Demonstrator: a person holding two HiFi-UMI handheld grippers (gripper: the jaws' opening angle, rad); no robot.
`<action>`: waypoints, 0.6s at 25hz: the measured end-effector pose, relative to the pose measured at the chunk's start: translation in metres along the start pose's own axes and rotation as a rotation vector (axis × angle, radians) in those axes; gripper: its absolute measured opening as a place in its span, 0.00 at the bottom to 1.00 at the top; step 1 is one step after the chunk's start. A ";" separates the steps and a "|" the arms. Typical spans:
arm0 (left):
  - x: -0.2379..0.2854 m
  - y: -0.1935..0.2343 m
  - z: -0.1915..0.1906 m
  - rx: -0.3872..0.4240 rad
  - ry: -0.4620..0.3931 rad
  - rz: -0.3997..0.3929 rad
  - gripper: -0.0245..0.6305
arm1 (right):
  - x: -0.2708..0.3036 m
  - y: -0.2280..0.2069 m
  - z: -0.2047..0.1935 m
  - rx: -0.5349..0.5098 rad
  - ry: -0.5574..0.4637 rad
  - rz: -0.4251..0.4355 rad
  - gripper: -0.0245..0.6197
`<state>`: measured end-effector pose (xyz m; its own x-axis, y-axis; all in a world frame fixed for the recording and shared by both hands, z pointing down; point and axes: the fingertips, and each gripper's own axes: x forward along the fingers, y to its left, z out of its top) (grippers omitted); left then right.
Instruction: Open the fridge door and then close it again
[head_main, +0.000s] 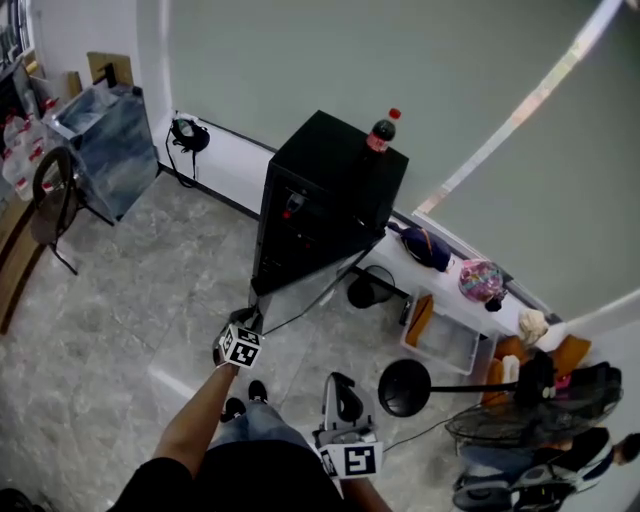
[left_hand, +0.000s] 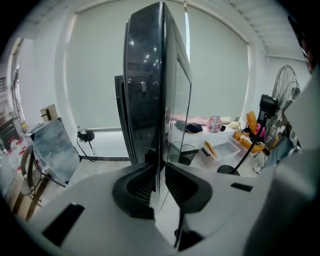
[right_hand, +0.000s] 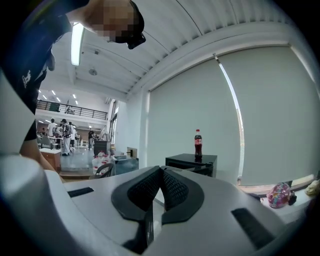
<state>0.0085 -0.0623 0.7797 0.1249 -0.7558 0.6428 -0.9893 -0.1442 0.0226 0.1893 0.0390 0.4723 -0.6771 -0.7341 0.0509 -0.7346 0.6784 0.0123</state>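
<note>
- Black and glossy, the boxy fridge (head_main: 335, 165) is standing on the marbled floor (head_main: 120, 330) by the pale wall, with a cola bottle (head_main: 381, 131) sitting upright on its flat top.
- The left gripper (left_hand: 159, 182) is pinching its ribbed fingers (left_hand: 137, 187) on the thin edge of the fridge door (left_hand: 150, 90), a smooth dark glass slab standing ajar.
- The right gripper (right_hand: 161, 175) is idling, fingers pressed together on nothing.
- Judging by this, the door is mid-swing, opening or closing I cannot tell; the next move is asking for a steady pinch following the hinge's arc.
</note>
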 end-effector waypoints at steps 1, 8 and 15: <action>0.000 -0.003 -0.001 -0.002 -0.004 0.001 0.13 | -0.003 -0.001 -0.004 -0.013 0.009 -0.005 0.05; -0.003 -0.020 -0.004 -0.025 -0.007 0.030 0.13 | -0.010 -0.018 -0.016 -0.048 -0.003 -0.004 0.05; -0.007 -0.033 -0.006 -0.081 0.012 0.095 0.13 | -0.012 -0.052 -0.027 -0.028 0.001 0.054 0.05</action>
<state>0.0395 -0.0482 0.7795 0.0303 -0.7562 0.6537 -0.9995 -0.0200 0.0232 0.2368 0.0135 0.4983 -0.7154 -0.6966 0.0534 -0.6957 0.7173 0.0378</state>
